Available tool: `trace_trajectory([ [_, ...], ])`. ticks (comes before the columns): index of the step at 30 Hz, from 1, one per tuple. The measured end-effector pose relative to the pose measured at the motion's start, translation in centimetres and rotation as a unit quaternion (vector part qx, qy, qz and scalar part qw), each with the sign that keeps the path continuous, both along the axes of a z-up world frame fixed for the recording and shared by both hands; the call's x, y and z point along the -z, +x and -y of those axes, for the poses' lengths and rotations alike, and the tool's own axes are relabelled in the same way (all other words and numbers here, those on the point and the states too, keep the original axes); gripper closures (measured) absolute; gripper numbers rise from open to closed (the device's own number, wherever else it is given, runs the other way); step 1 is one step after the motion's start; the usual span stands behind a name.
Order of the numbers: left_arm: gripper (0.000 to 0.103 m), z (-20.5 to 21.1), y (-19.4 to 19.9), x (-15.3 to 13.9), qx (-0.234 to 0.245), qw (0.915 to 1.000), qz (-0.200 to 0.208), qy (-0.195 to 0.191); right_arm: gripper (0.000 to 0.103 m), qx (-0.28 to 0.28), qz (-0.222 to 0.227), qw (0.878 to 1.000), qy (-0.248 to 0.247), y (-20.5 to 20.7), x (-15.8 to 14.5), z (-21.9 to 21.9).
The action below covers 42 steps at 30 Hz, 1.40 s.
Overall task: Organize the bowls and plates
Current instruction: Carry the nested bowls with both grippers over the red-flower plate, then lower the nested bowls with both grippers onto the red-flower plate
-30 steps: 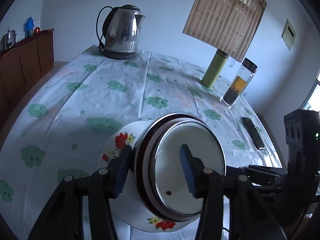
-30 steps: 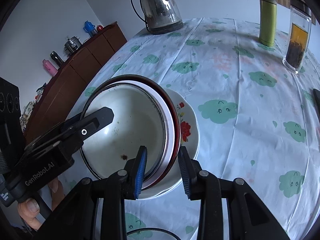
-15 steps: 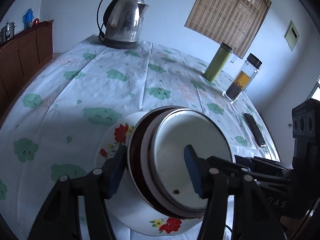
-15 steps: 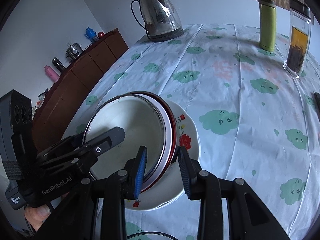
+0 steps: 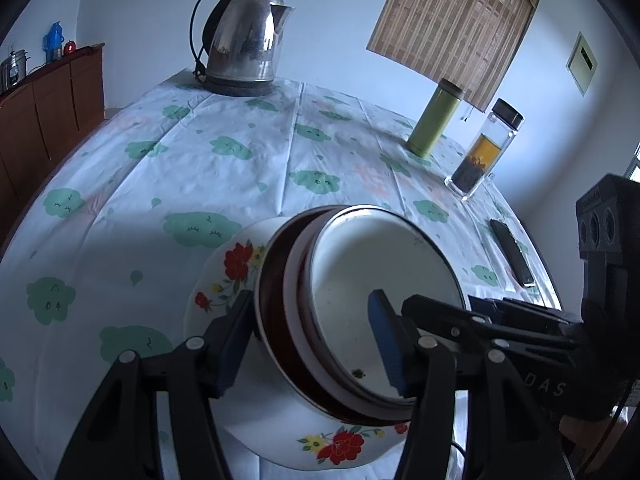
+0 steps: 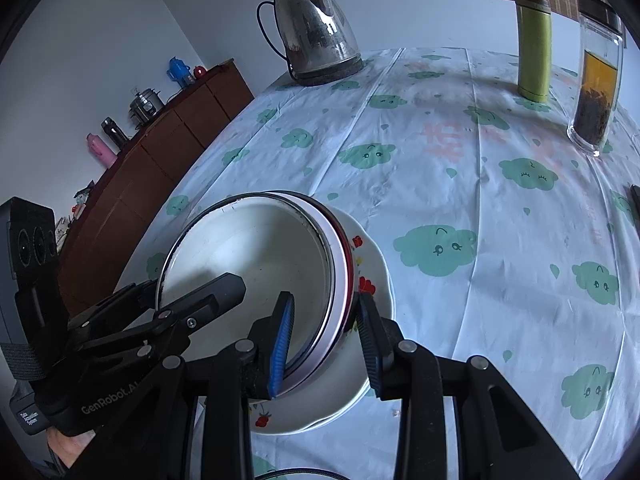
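Note:
A stack of nested bowls [image 5: 360, 292], white enamel inside a red-rimmed one, sits on a flowered white plate [image 5: 236, 264] on the table. My left gripper [image 5: 312, 340] straddles the stack's near rim, one pad outside, one inside, jaws wide. My right gripper [image 6: 324, 340] straddles the opposite rim of the bowls [image 6: 256, 256] the same way, above the plate [image 6: 376, 264]. Neither pad clearly presses the rim. Each gripper shows in the other's view.
A steel kettle [image 5: 240, 52] stands at the far table end. A green flask [image 5: 434, 120] and a glass tea bottle [image 5: 484, 148] stand at the far right. A black phone [image 5: 512, 252] lies at the right edge. A wooden sideboard [image 6: 160, 136] is at the left.
Both grippers and the bowl stack have shifted slightly; the jaws on both sides look a little wider around the rims. The plate stays on the table.

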<state>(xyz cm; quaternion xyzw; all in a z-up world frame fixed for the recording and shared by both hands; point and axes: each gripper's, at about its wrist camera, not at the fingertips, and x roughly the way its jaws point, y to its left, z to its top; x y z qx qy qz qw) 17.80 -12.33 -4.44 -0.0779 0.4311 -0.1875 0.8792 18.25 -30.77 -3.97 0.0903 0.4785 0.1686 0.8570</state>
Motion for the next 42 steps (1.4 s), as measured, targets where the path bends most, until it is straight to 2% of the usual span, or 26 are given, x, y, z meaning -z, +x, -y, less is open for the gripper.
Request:
trace_trajectory([
  [4,0.046,-0.1,-0.3,0.0,0.004,1.0,0.002,0.0,0.068,-0.007,-0.003,1.0,-0.003,0.1,0.0,-0.1],
  [5,0.04,-0.1,-0.3,-0.1,0.007,1.0,0.001,-0.003,0.068,-0.008,-0.003,1.0,-0.003,0.0,0.0,0.0],
  [7,0.038,-0.2,-0.6,-0.1,0.014,0.9998,-0.001,-0.011,0.068,-0.011,-0.004,1.0,0.002,-0.3,0.0,0.1],
  [14,0.037,-0.2,-0.4,0.4,0.02,0.9995,-0.013,-0.019,0.068,-0.018,0.0,1.0,0.004,-0.7,0.3,0.1],
  [22,0.032,-0.4,-0.4,0.4,0.021,0.999,-0.012,-0.037,0.067,-0.019,0.03,0.999,0.012,-1.1,0.5,0.3],
  [24,0.03,-0.5,-0.5,0.2,0.018,0.9992,-0.003,-0.037,0.064,-0.023,0.046,0.999,0.01,-1.4,0.4,0.3],
  [26,0.017,-0.8,-0.6,-0.3,0.005,0.9993,0.012,-0.034,0.059,-0.021,0.066,0.998,0.011,-1.8,0.0,0.4],
  [28,0.01,-1.2,-0.8,-0.7,-0.011,0.9991,0.03,-0.028,0.05,-0.017,0.092,0.996,0.004,-2.2,-0.5,0.7],
  [30,0.01,-1.3,-1.0,-1.3,-0.019,0.9982,0.051,-0.026,0.043,-0.012,0.114,0.993,-0.003,-2.4,-0.9,1.0],
  [32,0.006,-1.4,-1.3,-1.9,-0.026,0.9967,0.074,-0.024,0.043,-0.009,0.145,0.989,-0.001,-2.7,-1.3,1.3],
  [36,0.006,-1.3,-1.7,-2.5,-0.041,0.9928,0.112,-0.003,0.038,0.009,0.215,0.977,-0.015,-3.7,-2.3,1.3],
  [39,0.004,-1.3,-1.7,-2.6,-0.047,0.9916,0.121,-0.002,0.036,0.018,0.252,0.967,-0.02,-4.5,-2.7,1.5],
  [42,0.003,-1.3,-1.7,-2.6,-0.052,0.9905,0.128,0.001,0.032,0.033,0.265,0.963,-0.027,-4.8,-3.0,1.7],
])
